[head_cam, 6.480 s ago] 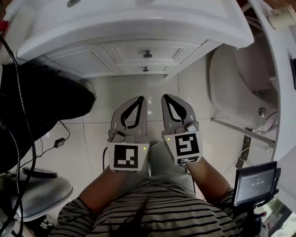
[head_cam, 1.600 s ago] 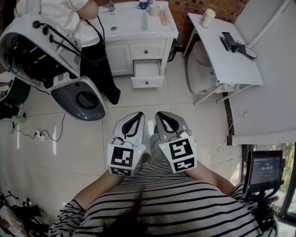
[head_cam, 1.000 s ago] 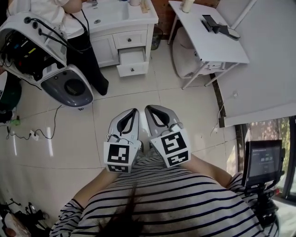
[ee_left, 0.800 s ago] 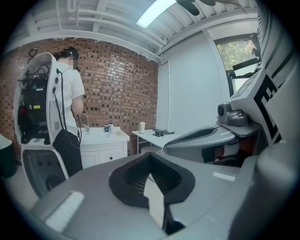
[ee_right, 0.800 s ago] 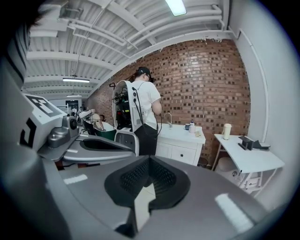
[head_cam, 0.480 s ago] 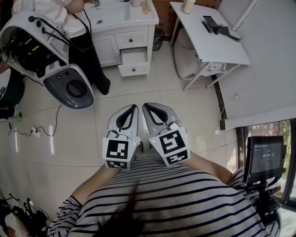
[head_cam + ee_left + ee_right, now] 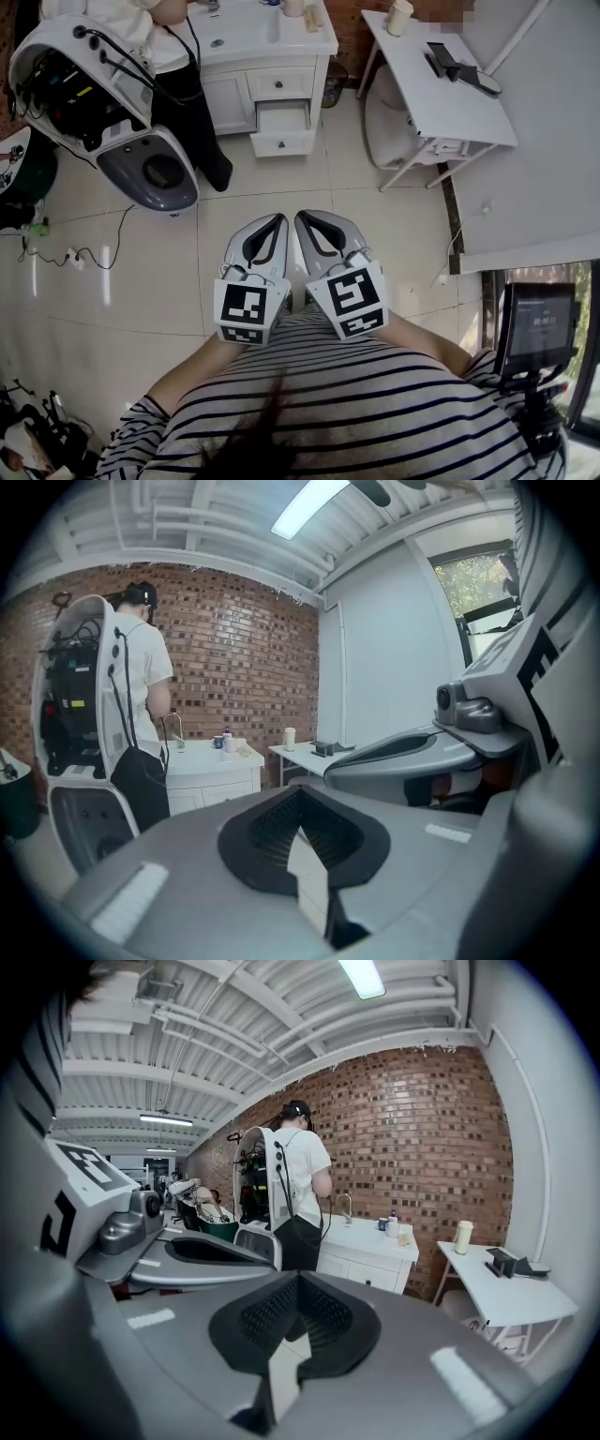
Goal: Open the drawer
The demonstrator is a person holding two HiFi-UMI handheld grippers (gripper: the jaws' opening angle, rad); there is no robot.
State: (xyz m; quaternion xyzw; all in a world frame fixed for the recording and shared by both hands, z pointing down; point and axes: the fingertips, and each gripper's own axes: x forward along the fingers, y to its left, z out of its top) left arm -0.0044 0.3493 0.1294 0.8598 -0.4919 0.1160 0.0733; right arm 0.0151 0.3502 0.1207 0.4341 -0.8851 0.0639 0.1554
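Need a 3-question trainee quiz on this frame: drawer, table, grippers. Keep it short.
1. True or false: the lower drawer of the vanity stands pulled out.
2. What is on the white table? A) a cup and a black device; B) a folded towel; C) a toolbox.
3. Fill in: the left gripper and the right gripper have their fingers ___, with nothing between them.
Key: 1 true; 2 A; 3 shut.
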